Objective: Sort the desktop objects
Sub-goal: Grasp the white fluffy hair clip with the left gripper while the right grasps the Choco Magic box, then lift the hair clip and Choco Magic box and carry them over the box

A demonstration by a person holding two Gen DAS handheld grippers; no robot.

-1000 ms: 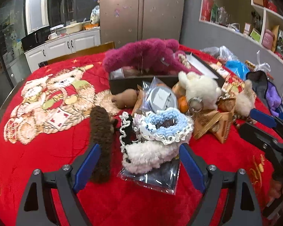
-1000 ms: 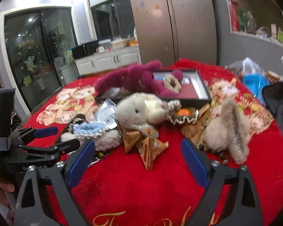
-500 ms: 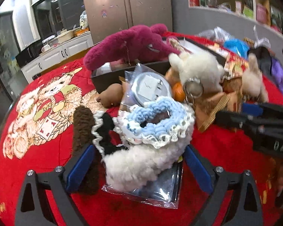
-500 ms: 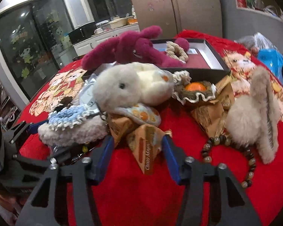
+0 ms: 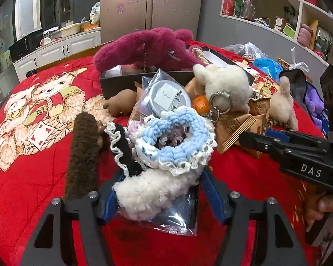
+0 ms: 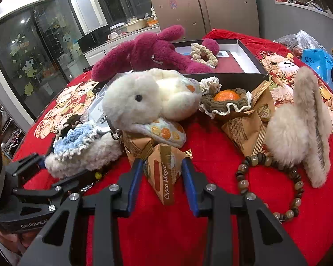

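Left gripper [image 5: 159, 195] sits low at six o'clock, jaws partly closed. Right gripper [image 6: 163, 175], also at six o'clock, has narrowed jaws; its holder's right hand [image 5: 322, 208] shows at four o'clock.

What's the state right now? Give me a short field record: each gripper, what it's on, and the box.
left gripper: jaws around the white fluffy scrunchie, pads touching its sides
on top of it: blue crochet scrunchie
right gripper: jaws flanking the Choco Magic packet; contact unclear
box: open, holds the magenta plush and a cream scrunchie
unsorted nearby: white bunny plush, bead bracelet
surface: red blanket
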